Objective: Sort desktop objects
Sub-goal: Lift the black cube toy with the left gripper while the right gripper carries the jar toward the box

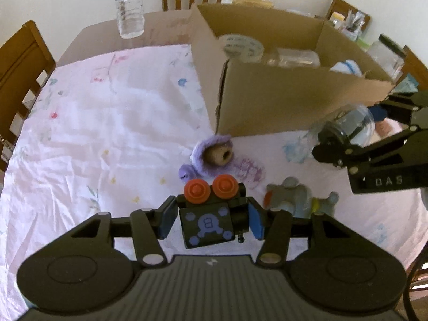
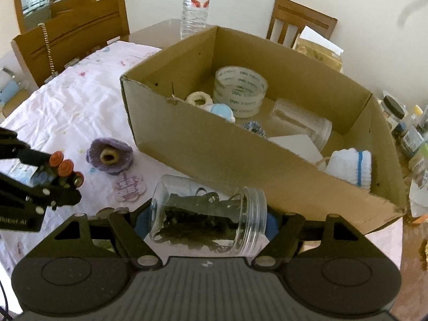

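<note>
My left gripper [image 1: 211, 218] is shut on a black toy block with two orange knobs [image 1: 210, 210] and holds it above the cloth; it also shows in the right wrist view [image 2: 57, 172]. My right gripper [image 2: 207, 220] is shut on a clear plastic jar [image 2: 208, 215] holding dark clips, lying sideways between the fingers, in front of the cardboard box [image 2: 214, 149]. The jar shows in the left wrist view [image 1: 347, 131] beside the box [image 1: 281, 101]. A purple crocheted flower [image 1: 214, 156] [image 2: 109, 157] and a grey plush elephant [image 1: 297, 196] lie on the cloth.
The box holds tape rolls [image 2: 240, 91], a clear jar [image 2: 302, 125], a white and blue knit piece [image 2: 350, 164] and small crocheted items. A water bottle [image 2: 195, 5] stands behind it. A purple paper cutout [image 2: 129, 188] lies on the cloth. Wooden chairs [image 2: 72, 34] surround the table; jars [image 2: 404, 125] stand at right.
</note>
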The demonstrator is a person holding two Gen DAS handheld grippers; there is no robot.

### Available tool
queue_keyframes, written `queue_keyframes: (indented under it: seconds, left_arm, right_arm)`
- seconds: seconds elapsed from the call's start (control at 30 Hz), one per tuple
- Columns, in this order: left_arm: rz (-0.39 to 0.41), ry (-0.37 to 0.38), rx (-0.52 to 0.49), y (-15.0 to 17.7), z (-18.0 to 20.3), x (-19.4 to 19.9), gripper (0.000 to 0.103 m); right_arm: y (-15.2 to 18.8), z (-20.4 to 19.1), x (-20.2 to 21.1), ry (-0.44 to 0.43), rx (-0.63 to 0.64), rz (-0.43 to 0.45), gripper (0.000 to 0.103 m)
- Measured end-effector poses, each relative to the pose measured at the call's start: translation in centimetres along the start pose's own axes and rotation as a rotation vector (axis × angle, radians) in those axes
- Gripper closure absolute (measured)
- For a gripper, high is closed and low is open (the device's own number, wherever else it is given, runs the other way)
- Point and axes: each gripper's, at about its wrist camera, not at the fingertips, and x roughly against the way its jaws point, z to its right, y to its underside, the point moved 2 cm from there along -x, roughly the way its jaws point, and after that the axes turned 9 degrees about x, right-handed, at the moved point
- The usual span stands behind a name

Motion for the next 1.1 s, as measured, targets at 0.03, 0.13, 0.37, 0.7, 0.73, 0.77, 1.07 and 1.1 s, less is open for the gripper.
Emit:
queue_keyframes:
  seconds: [0.03, 0.13, 0.37, 0.7, 0.73, 0.77, 1.07, 1.1]
  left_arm:
    - [0.006, 0.000, -0.003, -0.1, 0.1, 0.3, 0.049]
    - [0.026, 0.012, -0.011, -0.9, 0.7, 1.0, 0.049]
    - [0.083, 0.037, -0.031, -2.3, 2.2, 2.8, 0.049]
    - [0.152, 0.073, -0.067, -4.6, 4.2, 4.7, 0.049]
    - [0.159, 0.076, -0.070, -4.8, 4.4, 4.9, 0.049]
    - [0.166, 0.079, -0.076, -5.1, 4.6, 5.0, 0.049]
    - [0.209, 0.106, -0.105, -8.2, 5.9, 5.2, 0.049]
    - [0.212, 0.110, -0.113, -8.6, 6.1, 5.1, 0.049]
  right_arm:
    - [0.0, 0.0, 0.3, -0.004, 0.004, 0.003, 0.021]
    - [-0.2, 0.3, 1.4, -0.013, 0.009, 0.008, 0.021]
    - [-0.6, 1.2, 4.2, 0.002, 0.004, 0.054, 0.021]
    - [-0.5, 3.1, 6.9, 0.038, -0.005, 0.111, 0.021]
    - [-0.5, 3.3, 7.1, 0.041, -0.007, 0.115, 0.021]
    - [-0.6, 3.6, 7.3, 0.047, -0.007, 0.120, 0.021]
    - [-1.7, 6.0, 8.7, 0.107, 0.027, 0.178, 0.021]
    - [-1.8, 6.3, 8.6, 0.111, 0.026, 0.181, 0.021]
